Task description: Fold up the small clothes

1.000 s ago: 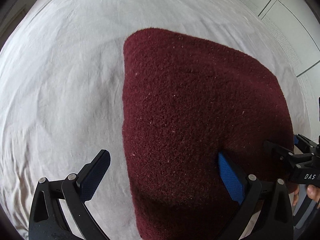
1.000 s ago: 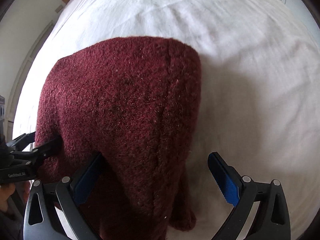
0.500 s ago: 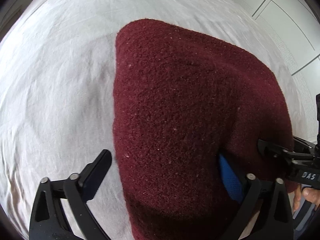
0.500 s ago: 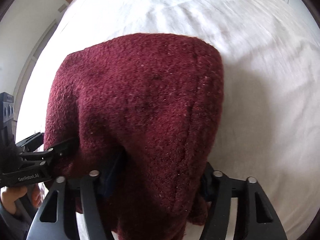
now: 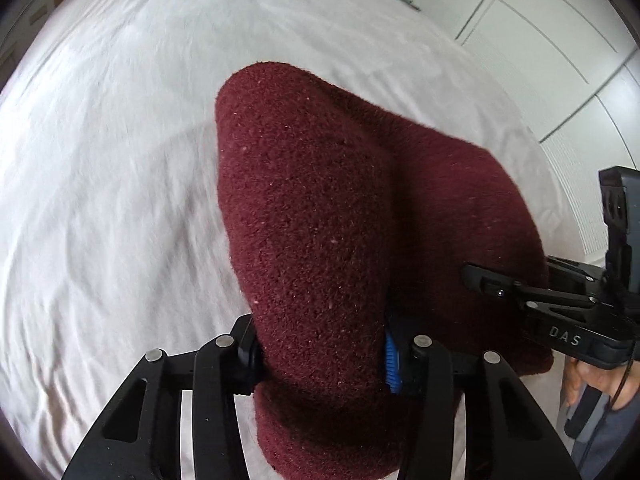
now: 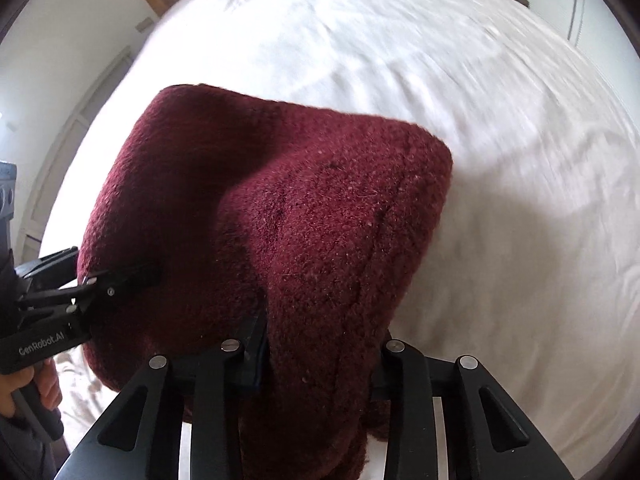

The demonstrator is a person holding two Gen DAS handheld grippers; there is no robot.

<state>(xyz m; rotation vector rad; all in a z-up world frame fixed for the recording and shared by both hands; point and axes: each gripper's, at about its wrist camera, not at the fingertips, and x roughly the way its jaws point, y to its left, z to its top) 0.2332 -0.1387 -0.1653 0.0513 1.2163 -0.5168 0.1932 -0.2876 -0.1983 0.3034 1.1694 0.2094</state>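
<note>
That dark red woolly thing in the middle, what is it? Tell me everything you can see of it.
It is a dark red knitted garment, thick and fuzzy like wool, with pale lint specks and a raised seam running down one side. It is bunched rather than flat, with its near edge pinched at two spots: the left hand-held gripper and the right hand-held gripper are each closed on a fold. The far part sags toward the white bedsheet. What kind of garment it is cannot be told.
</note>
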